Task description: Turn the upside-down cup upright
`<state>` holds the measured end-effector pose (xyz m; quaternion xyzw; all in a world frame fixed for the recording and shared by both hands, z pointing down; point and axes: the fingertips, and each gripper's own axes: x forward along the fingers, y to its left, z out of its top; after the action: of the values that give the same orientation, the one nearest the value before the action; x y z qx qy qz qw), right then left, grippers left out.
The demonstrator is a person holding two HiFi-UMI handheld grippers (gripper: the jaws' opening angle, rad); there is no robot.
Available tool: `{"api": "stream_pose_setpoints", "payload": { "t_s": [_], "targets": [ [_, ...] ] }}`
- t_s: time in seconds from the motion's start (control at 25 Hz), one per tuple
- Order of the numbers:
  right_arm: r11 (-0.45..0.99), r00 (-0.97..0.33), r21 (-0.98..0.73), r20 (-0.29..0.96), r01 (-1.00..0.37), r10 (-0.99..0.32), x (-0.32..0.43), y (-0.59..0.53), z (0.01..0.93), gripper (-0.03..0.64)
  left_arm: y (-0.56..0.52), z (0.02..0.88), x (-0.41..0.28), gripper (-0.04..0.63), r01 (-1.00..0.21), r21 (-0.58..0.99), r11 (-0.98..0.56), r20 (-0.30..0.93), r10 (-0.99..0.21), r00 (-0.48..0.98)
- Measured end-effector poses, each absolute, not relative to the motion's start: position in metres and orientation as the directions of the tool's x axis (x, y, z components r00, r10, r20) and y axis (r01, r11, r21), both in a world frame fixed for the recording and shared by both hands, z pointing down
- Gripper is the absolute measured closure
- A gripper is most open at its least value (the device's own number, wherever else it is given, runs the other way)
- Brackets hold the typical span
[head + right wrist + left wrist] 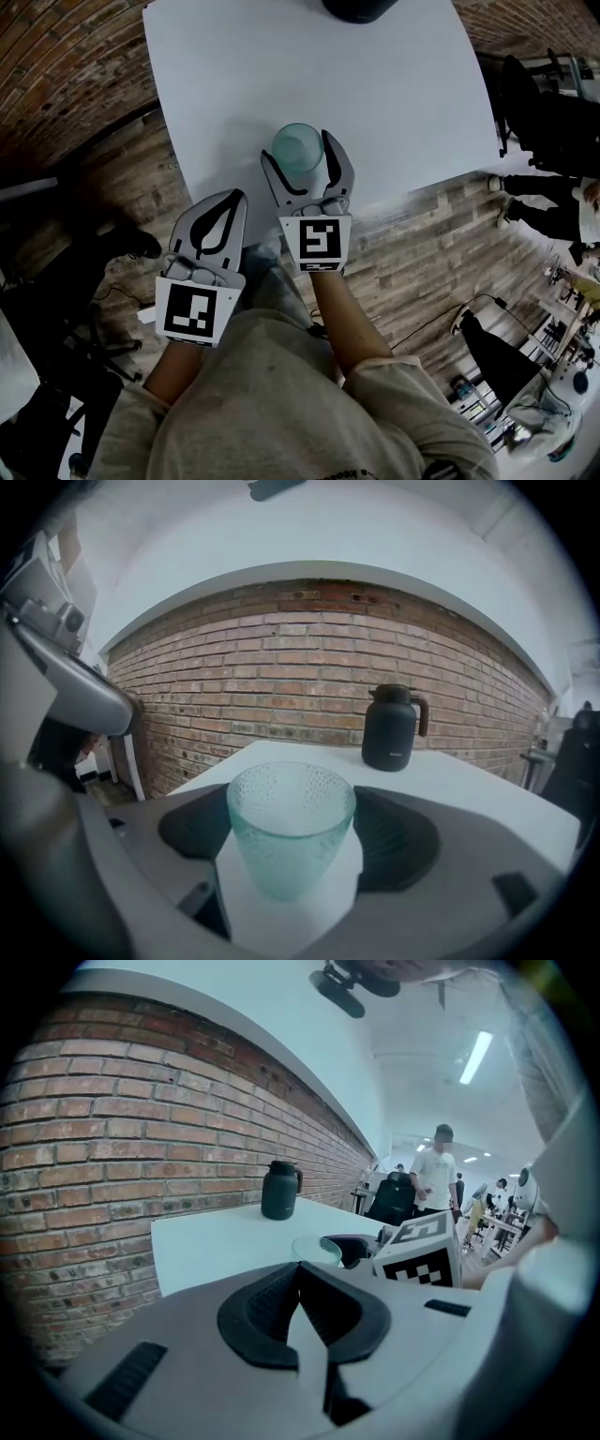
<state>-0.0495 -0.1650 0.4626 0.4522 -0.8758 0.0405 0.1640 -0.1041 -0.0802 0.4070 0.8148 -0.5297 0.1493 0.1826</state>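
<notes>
A clear green-tinted cup (298, 148) with a dimpled wall stands upright, mouth up, near the front edge of the white table (394, 94). My right gripper (300, 156) is open, one jaw on either side of the cup. In the right gripper view the cup (291, 829) sits between the dark pads (398, 841) with a gap on each side. My left gripper (232, 202) is shut on nothing, at the table's front edge to the left of the right one. In the left gripper view its jaws (300, 1277) meet, and the cup (317, 1249) shows beyond them.
A dark insulated jug (392, 728) stands at the far end of the table, by the brick wall (281, 682). Wooden floor (422, 244) lies below the table's edge. People (436, 1171) and chairs are off to the right.
</notes>
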Motion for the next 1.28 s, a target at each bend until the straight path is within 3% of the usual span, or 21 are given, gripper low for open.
{"api": "stream_pose_setpoints", "payload": {
  "t_s": [0.56,0.88,1.28],
  "targets": [
    [0.611,-0.573,0.082,0.267,-0.787,-0.775,-0.047,-0.167,0.456,0.241,-0.08,0.402,-0.101,0.586,-0.918,0.145,-0.369,0.427,-0.814,0.394],
    [0.569,-0.626,-0.291,0.159,-0.769,-0.764,-0.037,-0.17,0.443,0.241,-0.08,0.396,-0.095,0.586,-0.915,0.138,-0.38,0.41,-0.819,0.402],
    [0.532,-0.642,-0.483,0.087,-0.696,-0.761,-0.038,-0.165,0.435,0.241,-0.074,0.392,-0.087,0.586,-0.912,0.132,-0.389,0.402,-0.82,0.408]
  ]
}}
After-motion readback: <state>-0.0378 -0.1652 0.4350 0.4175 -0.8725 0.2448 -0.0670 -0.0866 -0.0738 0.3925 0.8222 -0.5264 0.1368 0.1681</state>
